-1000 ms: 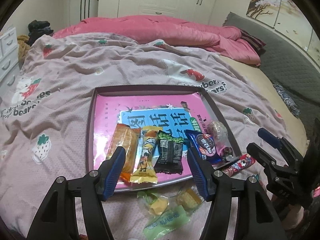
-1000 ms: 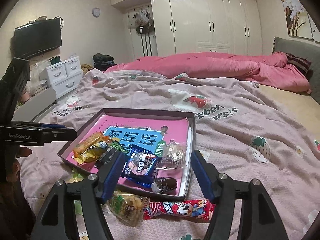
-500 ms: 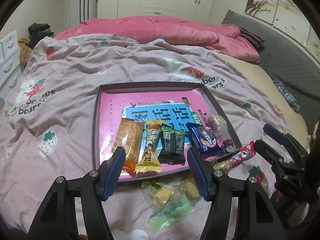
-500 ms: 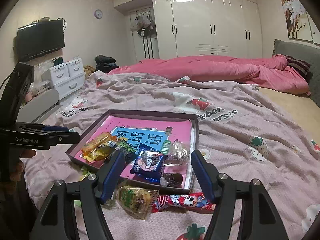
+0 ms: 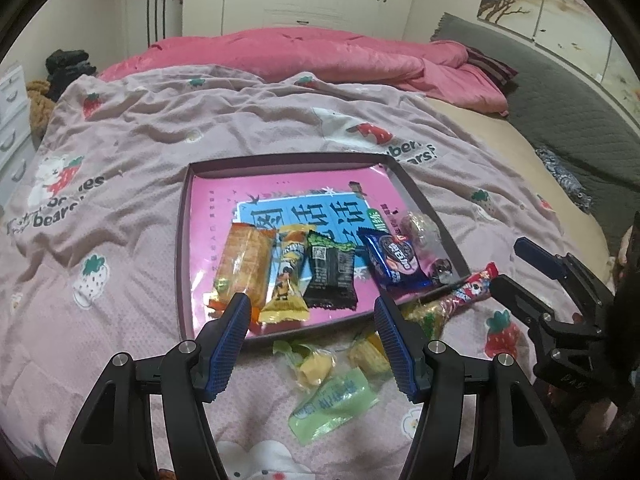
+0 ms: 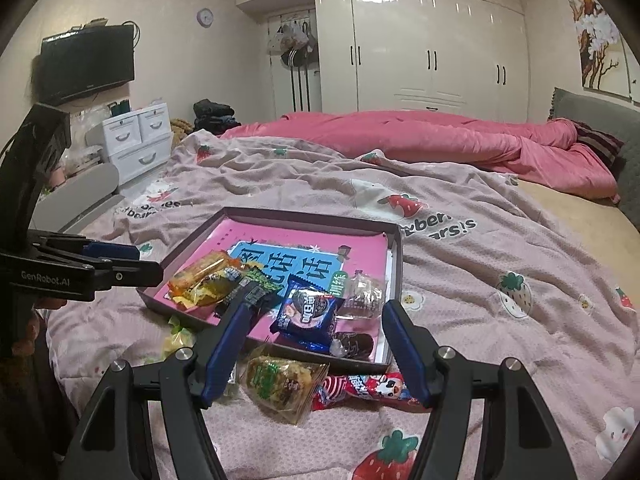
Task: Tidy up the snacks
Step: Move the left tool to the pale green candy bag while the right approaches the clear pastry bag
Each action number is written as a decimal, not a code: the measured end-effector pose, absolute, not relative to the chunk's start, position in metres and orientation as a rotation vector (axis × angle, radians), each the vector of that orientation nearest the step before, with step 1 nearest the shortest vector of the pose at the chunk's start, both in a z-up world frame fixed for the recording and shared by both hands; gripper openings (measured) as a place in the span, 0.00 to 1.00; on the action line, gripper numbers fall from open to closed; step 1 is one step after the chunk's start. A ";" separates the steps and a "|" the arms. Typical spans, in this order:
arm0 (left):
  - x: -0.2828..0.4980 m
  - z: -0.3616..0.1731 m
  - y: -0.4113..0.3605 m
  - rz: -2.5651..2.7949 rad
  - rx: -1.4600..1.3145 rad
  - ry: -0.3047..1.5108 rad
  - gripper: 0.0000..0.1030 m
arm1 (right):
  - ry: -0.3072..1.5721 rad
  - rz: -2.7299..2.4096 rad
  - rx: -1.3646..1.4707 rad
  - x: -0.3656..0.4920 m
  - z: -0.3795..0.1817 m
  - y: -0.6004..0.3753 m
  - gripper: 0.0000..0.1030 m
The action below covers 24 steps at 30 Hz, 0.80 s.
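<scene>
We note dim, warm indoor light, ceiling glare on wardrobe doors (image 6: 436, 32), strong fisheye bending, dark corners.

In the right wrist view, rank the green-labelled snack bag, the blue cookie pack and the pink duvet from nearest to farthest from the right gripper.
1. Green-labelled snack bag: on the blanket, just ahead of the right gripper.
2. Blue cookie pack: in the tray.
3. Pink duvet: far across the bed.

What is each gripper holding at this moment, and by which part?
Nothing is held. The left gripper and the right gripper both stand open, with empty jaws, above the snacks near the tray.
</scene>
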<state>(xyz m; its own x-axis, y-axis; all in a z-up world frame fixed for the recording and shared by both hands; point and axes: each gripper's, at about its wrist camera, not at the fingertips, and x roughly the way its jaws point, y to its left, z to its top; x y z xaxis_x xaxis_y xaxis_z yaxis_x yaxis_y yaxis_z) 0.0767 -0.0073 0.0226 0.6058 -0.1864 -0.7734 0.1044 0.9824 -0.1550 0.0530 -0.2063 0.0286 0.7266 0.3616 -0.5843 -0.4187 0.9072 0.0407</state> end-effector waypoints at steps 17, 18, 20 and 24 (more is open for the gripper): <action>0.062 0.005 0.001 -0.177 -0.115 0.978 0.64 | 0.665 0.450 -0.144 0.036 0.024 -0.198 0.66; 0.061 0.004 0.001 -0.175 -0.115 0.982 0.64 | 0.672 0.453 -0.137 0.035 0.023 -0.198 0.66; 0.060 0.001 0.001 -0.174 -0.109 0.990 0.64 | 0.686 0.457 -0.124 0.036 0.022 -0.198 0.66; 0.057 -0.004 0.000 -0.162 -0.098 1.012 0.64 | 0.724 0.457 -0.098 0.037 0.017 -0.199 0.67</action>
